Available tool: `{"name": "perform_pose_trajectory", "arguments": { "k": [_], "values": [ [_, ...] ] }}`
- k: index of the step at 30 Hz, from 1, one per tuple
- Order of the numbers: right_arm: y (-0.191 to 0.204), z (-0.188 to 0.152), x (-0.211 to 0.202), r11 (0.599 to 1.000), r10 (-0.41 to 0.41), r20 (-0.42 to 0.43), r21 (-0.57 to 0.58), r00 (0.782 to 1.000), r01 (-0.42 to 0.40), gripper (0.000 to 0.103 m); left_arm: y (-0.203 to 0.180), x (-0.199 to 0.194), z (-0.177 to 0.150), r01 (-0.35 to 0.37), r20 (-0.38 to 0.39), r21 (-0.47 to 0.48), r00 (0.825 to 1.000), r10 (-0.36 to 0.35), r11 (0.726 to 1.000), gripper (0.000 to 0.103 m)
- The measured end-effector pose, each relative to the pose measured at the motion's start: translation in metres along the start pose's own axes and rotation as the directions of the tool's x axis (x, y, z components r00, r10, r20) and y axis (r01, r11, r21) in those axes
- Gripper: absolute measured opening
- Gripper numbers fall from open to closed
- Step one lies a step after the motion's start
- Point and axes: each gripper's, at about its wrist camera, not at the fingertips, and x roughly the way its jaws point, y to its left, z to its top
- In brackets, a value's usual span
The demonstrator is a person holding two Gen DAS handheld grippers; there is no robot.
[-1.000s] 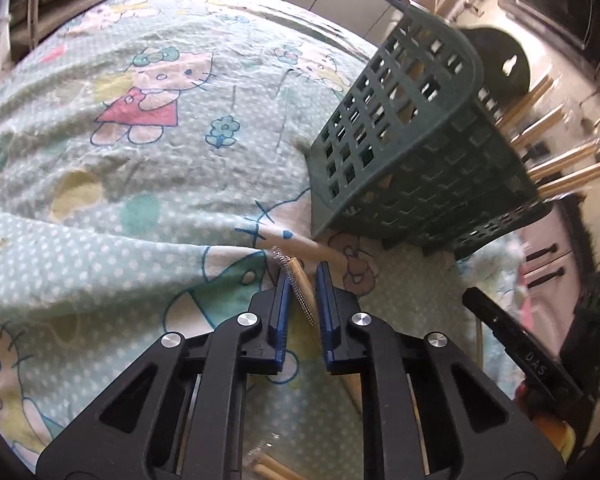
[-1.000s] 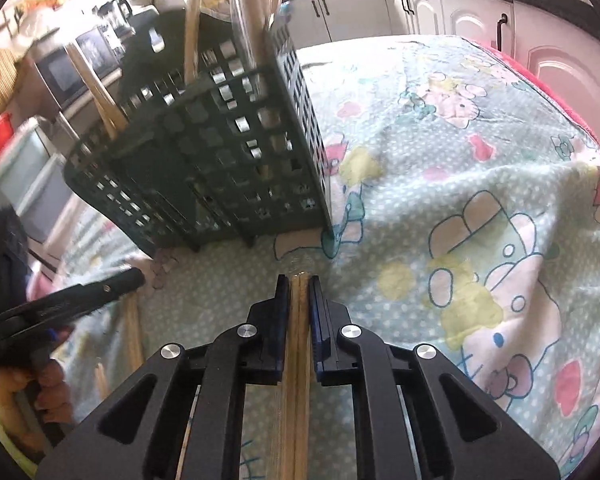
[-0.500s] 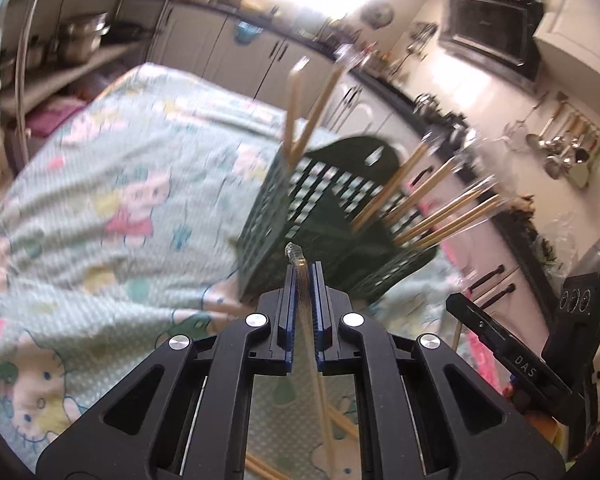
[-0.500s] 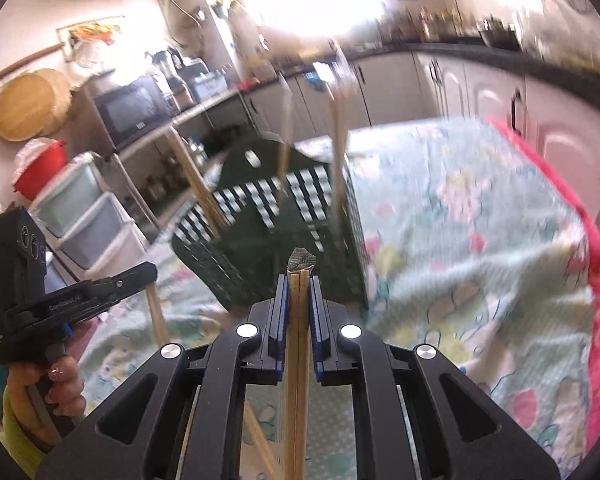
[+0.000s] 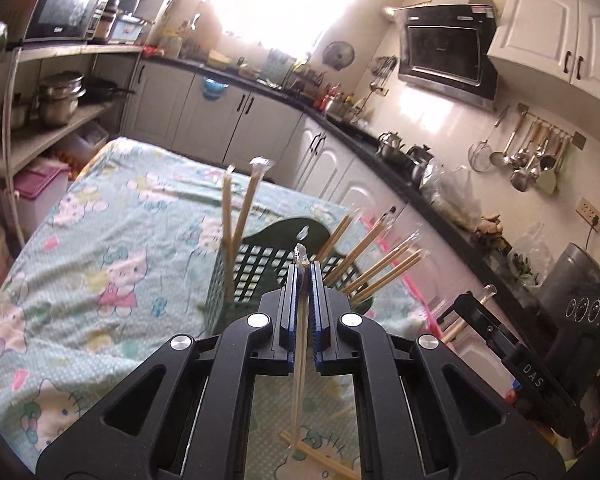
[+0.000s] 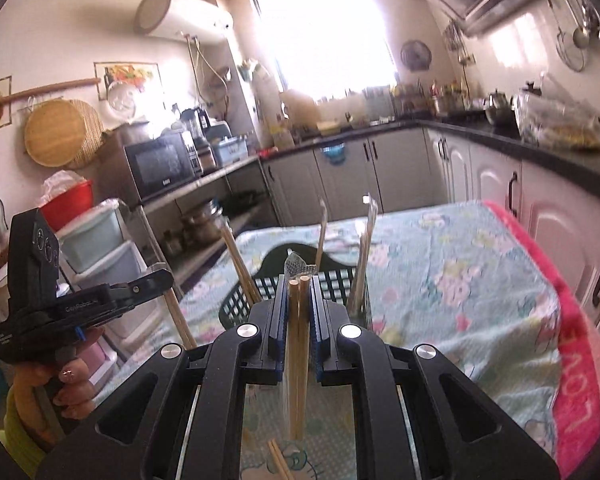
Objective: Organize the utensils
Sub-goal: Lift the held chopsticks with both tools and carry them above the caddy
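Left gripper (image 5: 304, 280) pinches one plastic-wrapped wooden chopstick pair (image 5: 300, 344); right gripper (image 6: 298, 292) pinches another wrapped pair (image 6: 298, 340). Both pairs run lengthwise between the fingers. The dark green perforated plastic basket (image 5: 256, 276) stands just beyond both fingertips, its open top facing up. Neither gripper is clearly nearer. Leaning chopsticks (image 5: 380, 264) crowd its far rim; the middle looks free.

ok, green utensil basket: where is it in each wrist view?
Left wrist: green utensil basket at centre, just beyond the left hand-held gripper.
Right wrist: at centre, behind the right hand-held gripper.
Shared landmark: the microwave.
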Motion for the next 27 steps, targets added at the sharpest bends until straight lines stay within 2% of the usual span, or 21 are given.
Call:
{"name": "perform_pose_trajectory", "arguments": {
  "k": [13, 27],
  "values": [
    [0.015, 0.035, -0.019, 0.998, 0.014, 0.126, -0.059, 0.992, -0.006, 0.01, -0.031, -0.024, 0.038, 0.024, 0.125, 0.071, 0.992, -0.033, 0.997, 0.003],
    [0.024, 0.08, -0.022, 0.995, 0.015, 0.218, -0.101, 0.976, 0.007, 0.01, -0.049, -0.043, 0.08, -0.028, 0.258, 0.13, 0.966, -0.007, 0.991, 0.003]
  ]
}}
